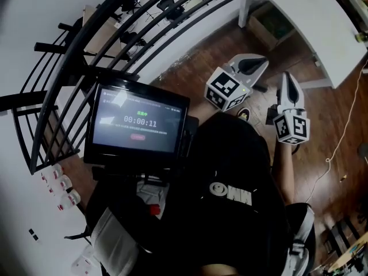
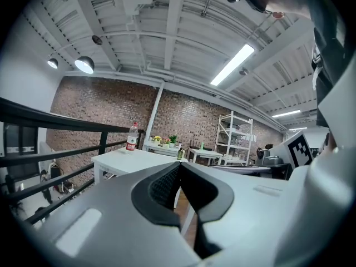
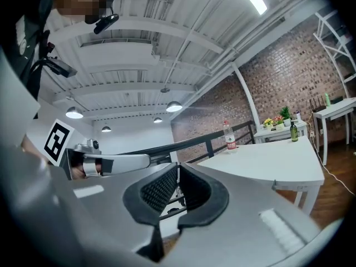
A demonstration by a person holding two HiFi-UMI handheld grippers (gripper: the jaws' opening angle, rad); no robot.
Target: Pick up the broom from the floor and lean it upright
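A black railing (image 1: 115,39) curves off left of the white table (image 1: 299,16), and a dark screen (image 1: 138,122) at the person's chest, on the table's railing side, hides much of the wooden floor (image 1: 322,114) from the head view. Short of the table's near edge the left gripper (image 1: 261,62) and right gripper (image 1: 287,78) hang side by side, each with jaws pressed together on nothing. A water bottle (image 2: 132,137) stands on the table's railing-side edge; no view shows the broom.

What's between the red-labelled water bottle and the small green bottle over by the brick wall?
A few small potted plants stand between the water bottle and the green bottle; the right gripper view shows it.
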